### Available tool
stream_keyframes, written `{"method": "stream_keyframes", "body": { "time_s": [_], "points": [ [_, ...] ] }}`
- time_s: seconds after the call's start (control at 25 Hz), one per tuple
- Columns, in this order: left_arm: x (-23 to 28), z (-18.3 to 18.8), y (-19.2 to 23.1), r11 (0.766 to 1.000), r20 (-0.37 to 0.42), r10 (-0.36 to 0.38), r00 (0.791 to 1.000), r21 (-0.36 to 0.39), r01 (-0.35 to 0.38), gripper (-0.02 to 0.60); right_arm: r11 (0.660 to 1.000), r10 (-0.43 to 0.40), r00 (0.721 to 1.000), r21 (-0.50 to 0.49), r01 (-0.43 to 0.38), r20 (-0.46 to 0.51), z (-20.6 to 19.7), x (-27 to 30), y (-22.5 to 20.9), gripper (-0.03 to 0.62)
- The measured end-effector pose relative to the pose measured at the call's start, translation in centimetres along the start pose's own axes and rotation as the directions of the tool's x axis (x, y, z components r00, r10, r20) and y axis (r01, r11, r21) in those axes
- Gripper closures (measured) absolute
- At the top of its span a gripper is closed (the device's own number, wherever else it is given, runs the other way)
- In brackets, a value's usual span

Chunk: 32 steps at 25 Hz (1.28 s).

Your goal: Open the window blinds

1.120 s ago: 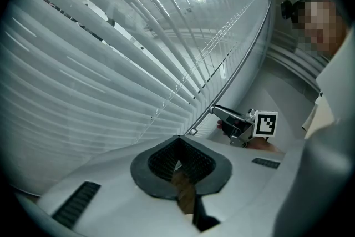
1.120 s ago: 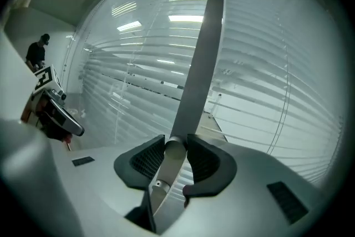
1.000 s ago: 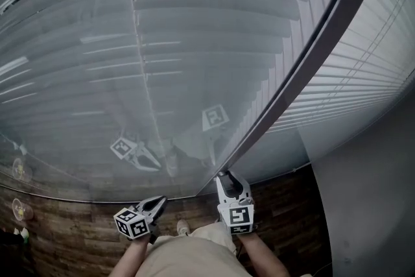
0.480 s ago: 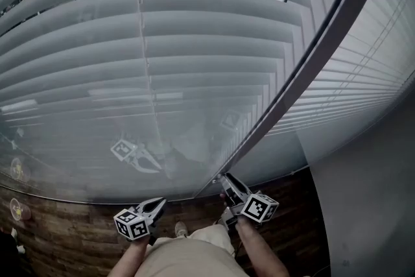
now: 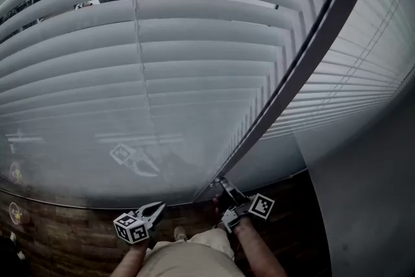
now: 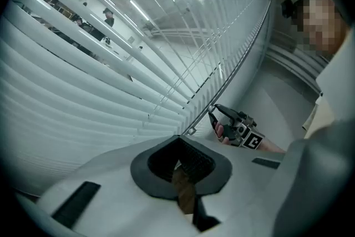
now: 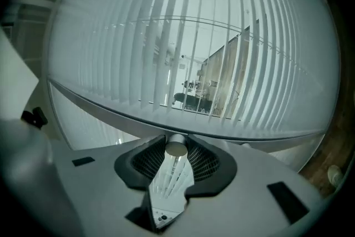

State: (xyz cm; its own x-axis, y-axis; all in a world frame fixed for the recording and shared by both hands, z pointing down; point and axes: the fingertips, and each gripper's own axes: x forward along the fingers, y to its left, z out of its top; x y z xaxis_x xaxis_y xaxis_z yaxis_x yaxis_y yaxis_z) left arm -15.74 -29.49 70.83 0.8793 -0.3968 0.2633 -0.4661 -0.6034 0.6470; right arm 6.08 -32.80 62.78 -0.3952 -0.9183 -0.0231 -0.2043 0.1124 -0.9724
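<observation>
While the knob (image 7: 176, 147) is lost behind the jaws in the head view, it is shown plainly in the right gripper view: a small grey cylinder, pinched between both pads. So the right gripper (image 5: 223, 185) is clamped on it, with its cube out to the right. The lower slats of the blinds (image 5: 194, 61) are veiled by glare on the glass (image 5: 78, 165), and the grippers' reflections are smeared across it. Only slivers of a room are made out between the tilted slats. A person is cut off at the right edge of the left gripper view. The knob is set at the foot of the dark frame (image 5: 305, 68), just beside the blinds, which are spread above and ahead of both grippers. The left gripper (image 5: 154, 208) is held low, well left of the knob, its jaws pressed together on nothing. Wood floor (image 5: 65, 237) is glimpsed beneath.
</observation>
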Motion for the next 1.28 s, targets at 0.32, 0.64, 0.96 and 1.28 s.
{"method": "stream_keyframes", "body": {
  "time_s": [0.32, 0.64, 0.96, 1.28],
  "points": [
    [-0.4, 0.1, 0.1, 1.0, 0.006, 0.006, 1.0, 0.0, -0.006, 0.569, 0.766, -0.155, 0.985, -0.62, 0.169, 0.077, 0.9, -1.5, 1.5, 0.433],
    [-0.4, 0.0, 0.6, 1.0, -0.002, 0.01, 1.0, -0.002, -0.01, 0.569, 0.114, -0.298, 0.942, -0.975, 0.193, 0.151, -2.0, -0.3, 2.8, 0.434],
    [-0.4, 0.4, 0.9, 1.0, 0.004, 0.017, 1.0, -0.004, -0.017, 0.569, 0.166, -0.292, 0.944, -0.965, 0.206, 0.151, -1.6, 0.3, 2.5, 0.485],
    [-0.4, 0.6, 1.5, 1.0, 0.008, 0.017, 1.0, -0.009, -0.017, 0.569, 0.491, -0.256, 0.963, -0.846, 0.207, 0.087, -0.5, 0.1, 1.9, 0.491]
  ]
}}
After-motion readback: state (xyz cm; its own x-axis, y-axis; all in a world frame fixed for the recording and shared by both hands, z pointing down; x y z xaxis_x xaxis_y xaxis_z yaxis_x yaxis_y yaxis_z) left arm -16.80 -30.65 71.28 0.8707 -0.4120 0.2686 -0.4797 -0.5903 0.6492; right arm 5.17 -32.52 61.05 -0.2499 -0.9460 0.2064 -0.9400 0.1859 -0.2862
